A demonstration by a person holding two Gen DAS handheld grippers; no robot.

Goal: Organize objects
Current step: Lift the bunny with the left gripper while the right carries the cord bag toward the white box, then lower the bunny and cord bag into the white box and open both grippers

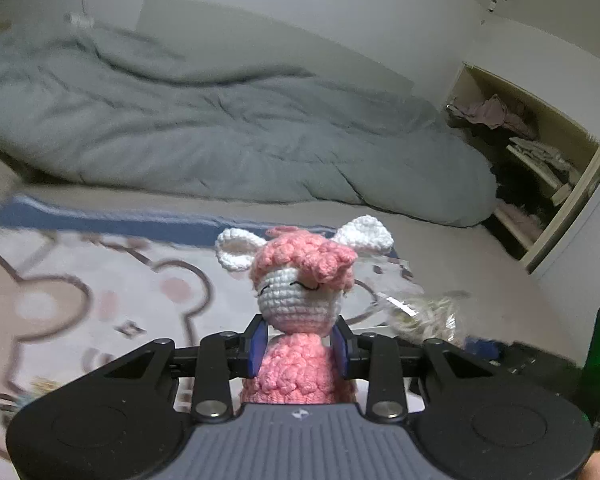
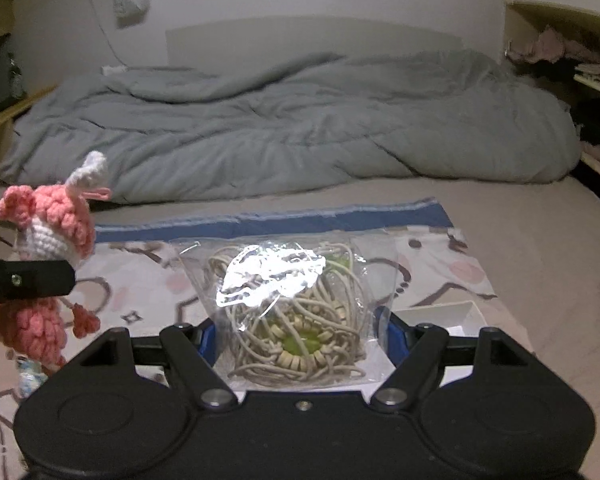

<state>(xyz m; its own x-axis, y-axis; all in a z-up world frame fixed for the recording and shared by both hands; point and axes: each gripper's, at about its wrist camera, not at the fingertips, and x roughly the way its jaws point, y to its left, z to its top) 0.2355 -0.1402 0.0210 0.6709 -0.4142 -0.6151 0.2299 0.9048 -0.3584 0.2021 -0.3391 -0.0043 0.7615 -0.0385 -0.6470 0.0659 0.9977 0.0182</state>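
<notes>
Left wrist view shows the left gripper (image 1: pixel 300 350) pinching a crocheted pink doll (image 1: pixel 298 308) by its body just under the white head, blue pads pressed against the yarn on either side, so the doll stands upright and lifted clear of the bed. Below and to the left lies a printed storage bag (image 1: pixel 100 292) with a bear pattern and a blue zip strip, flat on the mattress; beyond it the grey duvet (image 1: pixel 220 132) is bunched against the wall. To the right in the same view the clear packet (image 1: pixel 412 308) is partly visible, blurred. Right wrist view shows the doll again at far left, held in the other tool's black finger, and in the middle the right gripper (image 2: pixel 300 336) closed on that clear packet of beaded cord, its lower part caught between the blue pads. A small white box (image 2: pixel 440 314) sits just right of the packet on the printed bag. Judging from this, both items are picked up but neither is yet put away; where they are meant to go cannot be told, and placing them remains.
</notes>
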